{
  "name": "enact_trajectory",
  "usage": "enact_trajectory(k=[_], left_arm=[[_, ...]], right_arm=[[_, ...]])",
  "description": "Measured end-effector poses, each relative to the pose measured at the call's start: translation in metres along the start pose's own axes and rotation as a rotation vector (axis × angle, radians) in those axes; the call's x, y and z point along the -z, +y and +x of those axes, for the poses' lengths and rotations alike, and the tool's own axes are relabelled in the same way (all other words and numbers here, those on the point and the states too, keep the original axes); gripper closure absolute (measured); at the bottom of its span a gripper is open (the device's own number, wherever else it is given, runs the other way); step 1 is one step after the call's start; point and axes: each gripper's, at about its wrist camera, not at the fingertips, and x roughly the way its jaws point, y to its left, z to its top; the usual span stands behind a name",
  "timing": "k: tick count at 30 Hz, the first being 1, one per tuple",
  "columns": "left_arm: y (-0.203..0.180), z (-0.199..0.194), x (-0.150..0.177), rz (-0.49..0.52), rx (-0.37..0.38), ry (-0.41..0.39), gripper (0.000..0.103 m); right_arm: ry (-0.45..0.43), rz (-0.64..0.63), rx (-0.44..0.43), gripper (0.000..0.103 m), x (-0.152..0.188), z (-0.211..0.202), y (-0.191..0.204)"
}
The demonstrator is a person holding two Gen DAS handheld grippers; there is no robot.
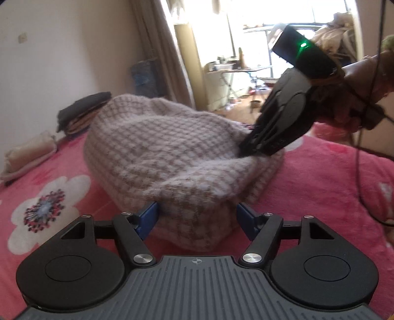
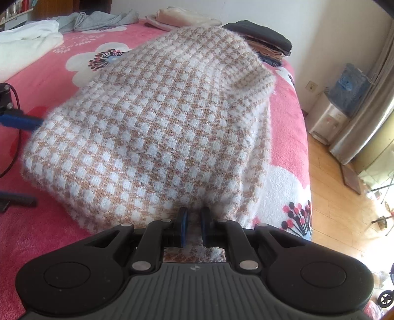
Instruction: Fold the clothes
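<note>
A fluffy beige-and-white houndstooth sweater (image 1: pixel 172 152) (image 2: pixel 152 128) lies bunched and partly folded on the pink flowered bedspread (image 1: pixel 320 184) (image 2: pixel 44 81). In the left wrist view my left gripper (image 1: pixel 198 217) stands open, with the sweater's near folded edge between its blue pads and no squeeze visible. Its blue finger (image 2: pixel 22 121) shows at the left edge of the right wrist view. My right gripper (image 2: pixel 194 221) is shut on a pinch of the sweater's near edge. In the left wrist view the right gripper (image 1: pixel 246 152) comes down onto the sweater's far right side, held by a hand.
A stack of folded dark and tan clothes (image 1: pixel 81 110) (image 2: pixel 268 37) sits by the wall. A beige folded piece (image 1: pixel 29 152), a white garment (image 2: pixel 27 44) and a grey one (image 2: pixel 98 19) lie on the bed. The bed edge (image 2: pixel 305 152) drops to wooden floor; a black cable (image 1: pixel 358 160) hangs at right.
</note>
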Motion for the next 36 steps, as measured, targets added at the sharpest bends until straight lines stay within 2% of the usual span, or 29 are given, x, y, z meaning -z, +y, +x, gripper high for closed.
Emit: enact_trajectory(k=[3, 5, 8, 14, 16, 19, 21, 27, 31, 32, 34, 36], left_arm=[[-0.005, 0.002, 0.004, 0.007, -0.053, -0.018, 0.034], [0.003, -0.001, 0.004, -0.065, -0.069, -0.048, 0.037], [0.018, 0.0, 0.006, -0.14, -0.038, -0.052, 0.035], [0.005, 0.014, 0.007, -0.048, -0.069, -0.046, 0.028], [-0.003, 0.019, 0.008, -0.013, -0.085, -0.048, 0.019], [-0.014, 0.025, 0.012, 0.051, -0.105, -0.043, 0.011], [-0.016, 0.027, 0.016, 0.08, -0.133, -0.045, 0.013], [0.024, 0.022, 0.019, -0.155, -0.149, 0.068, 0.015], [0.03, 0.014, 0.024, -0.192, -0.142, 0.091, 0.015], [0.03, 0.014, 0.022, -0.193, -0.128, 0.084, 0.017], [0.027, 0.015, 0.017, -0.19, -0.092, 0.058, 0.031], [0.025, 0.016, 0.013, -0.187, -0.056, 0.033, 0.031]], right_arm=[[0.001, 0.008, -0.002, 0.092, 0.0, 0.0, -0.001], [0.0, 0.009, -0.004, 0.092, 0.0, 0.0, -0.002], [-0.003, 0.006, -0.007, 0.092, 0.0, -0.001, -0.002], [-0.005, -0.001, -0.008, 0.092, 0.001, -0.001, -0.001], [-0.004, 0.0, -0.009, 0.092, 0.001, -0.001, -0.002], [-0.002, 0.005, -0.014, 0.092, 0.001, 0.0, -0.002], [-0.001, 0.007, -0.014, 0.092, 0.0, 0.0, -0.002], [-0.006, 0.015, -0.03, 0.092, 0.001, -0.001, -0.003], [-0.005, 0.009, -0.045, 0.092, 0.0, -0.001, -0.001], [-0.007, 0.008, -0.044, 0.091, 0.001, 0.0, 0.0], [-0.008, 0.02, -0.042, 0.091, 0.002, 0.001, -0.001], [-0.006, 0.038, -0.048, 0.091, 0.002, 0.003, -0.003]])
